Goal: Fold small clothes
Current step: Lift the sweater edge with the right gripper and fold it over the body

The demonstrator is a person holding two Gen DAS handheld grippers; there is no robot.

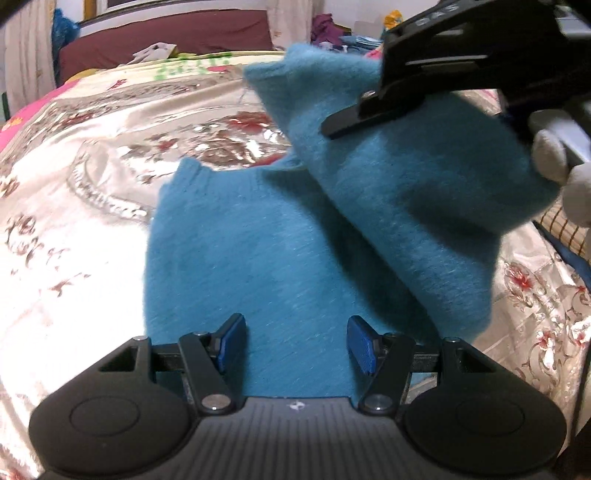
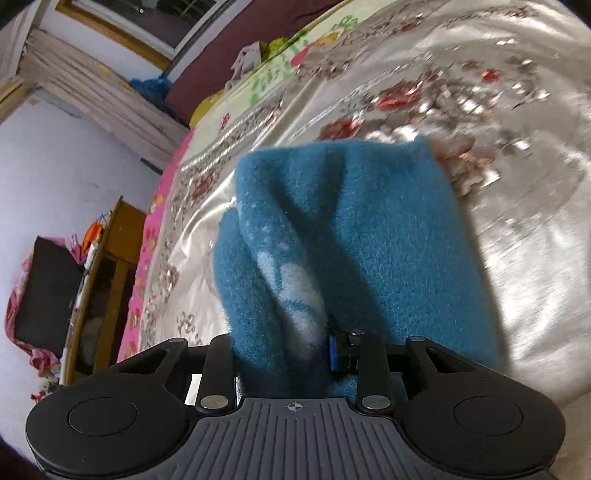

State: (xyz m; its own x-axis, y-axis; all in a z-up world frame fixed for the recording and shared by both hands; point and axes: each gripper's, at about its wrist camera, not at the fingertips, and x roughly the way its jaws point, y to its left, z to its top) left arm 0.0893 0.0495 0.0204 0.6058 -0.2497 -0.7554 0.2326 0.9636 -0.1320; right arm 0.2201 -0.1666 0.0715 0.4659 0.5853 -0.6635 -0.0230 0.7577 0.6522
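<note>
A fuzzy teal sweater (image 1: pixel 258 251) lies flat on the floral satin bedspread (image 1: pixel 74 221). My left gripper (image 1: pixel 295 343) hovers over its near part, open, with the blue pads wide apart and nothing pinched. My right gripper (image 1: pixel 354 118) comes in from the upper right, shut on a lifted flap of the sweater that hangs over the flat part. In the right wrist view the teal sweater (image 2: pixel 369 240) bunches up between the right gripper's (image 2: pixel 284 350) fingers; the left finger is hidden by the cloth.
A gloved hand (image 1: pixel 569 173) holds the right gripper. A dark red headboard (image 1: pixel 166 40) and a pile of clothes (image 1: pixel 328 29) lie beyond the bed. A wooden cabinet (image 2: pixel 110 277) stands beside the bed's pink edge (image 2: pixel 147 258).
</note>
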